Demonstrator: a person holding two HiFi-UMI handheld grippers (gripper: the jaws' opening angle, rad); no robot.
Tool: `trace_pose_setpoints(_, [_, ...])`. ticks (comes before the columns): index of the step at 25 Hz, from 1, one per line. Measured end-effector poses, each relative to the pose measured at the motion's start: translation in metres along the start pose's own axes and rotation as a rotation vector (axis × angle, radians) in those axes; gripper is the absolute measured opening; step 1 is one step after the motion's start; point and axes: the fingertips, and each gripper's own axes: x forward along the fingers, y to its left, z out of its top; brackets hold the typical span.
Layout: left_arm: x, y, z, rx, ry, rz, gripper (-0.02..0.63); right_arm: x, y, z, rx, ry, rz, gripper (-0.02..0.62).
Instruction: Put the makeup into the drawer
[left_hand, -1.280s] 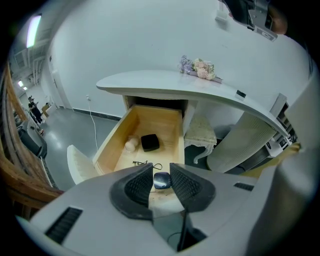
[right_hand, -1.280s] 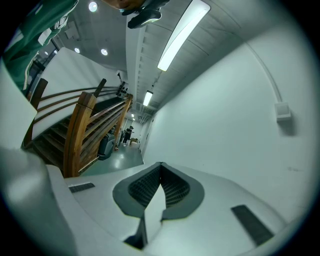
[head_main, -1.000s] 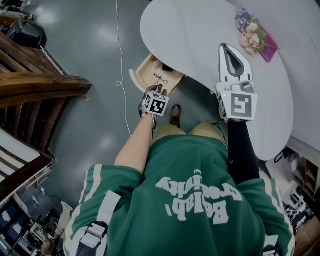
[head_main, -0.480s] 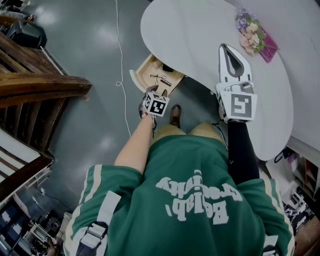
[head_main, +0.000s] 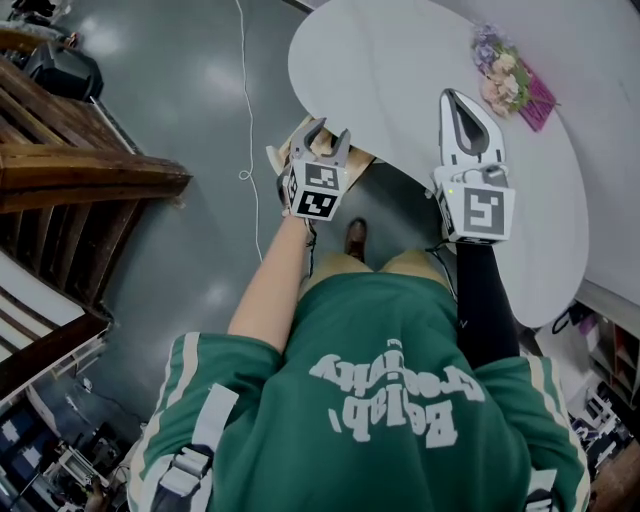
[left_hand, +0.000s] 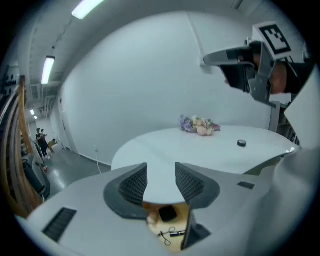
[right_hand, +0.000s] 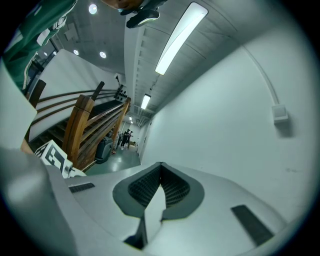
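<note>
Under the near edge of the white round table (head_main: 400, 70) the wooden drawer (head_main: 281, 154) stands pulled out. My left gripper (head_main: 322, 135) hangs above it at table-edge height, mostly covering it in the head view. Its jaws are opening and nothing is between them. Past the left gripper (left_hand: 161, 172) in its own view, the drawer (left_hand: 186, 216) holds a black compact (left_hand: 167, 214) and a thin black makeup tool (left_hand: 172, 233). A small black jar (left_hand: 242, 143) sits on the table. My right gripper (head_main: 452, 98) is shut and empty, held level over the table.
A bunch of pale flowers (head_main: 505, 75) lies at the table's far side. A wooden stair railing (head_main: 80, 170) fills the left. A white cable (head_main: 243, 100) runs across the grey floor beside the drawer. Shelves (head_main: 610, 360) stand at the lower right.
My left gripper has come up from inside the drawer to the table's edge, and its jaws stand wider. The right gripper has kept still.
</note>
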Motion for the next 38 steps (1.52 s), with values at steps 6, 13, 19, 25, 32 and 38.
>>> trace_pose_setpoints(6, [-0.041, 0.014, 0.131, 0.074, -0.263, 0.039, 0.189, -0.001, -0.006, 0.017, 0.006, -0.029, -0.028, 0.009])
trace_pose_setpoints(13, [-0.078, -0.002, 0.216, 0.134, -0.475, 0.056, 0.189, -0.016, -0.027, 0.022, 0.008, -0.033, -0.071, 0.009])
trace_pose_setpoints(19, [-0.068, -0.040, 0.226, 0.140, -0.471, -0.008, 0.189, -0.033, -0.053, 0.023, 0.034, -0.069, -0.104, 0.009])
trace_pose_setpoints(25, [-0.044, -0.110, 0.249, 0.162, -0.485, -0.143, 0.189, -0.077, -0.109, 0.011, 0.030, -0.047, -0.206, 0.009])
trace_pose_setpoints(32, [-0.003, -0.222, 0.267, 0.163, -0.462, -0.280, 0.189, -0.152, -0.200, -0.021, 0.046, -0.030, -0.335, 0.009])
trace_pose_setpoints(38, [0.020, -0.301, 0.271, 0.179, -0.460, -0.384, 0.189, -0.211, -0.252, -0.047, 0.049, -0.008, -0.437, 0.009])
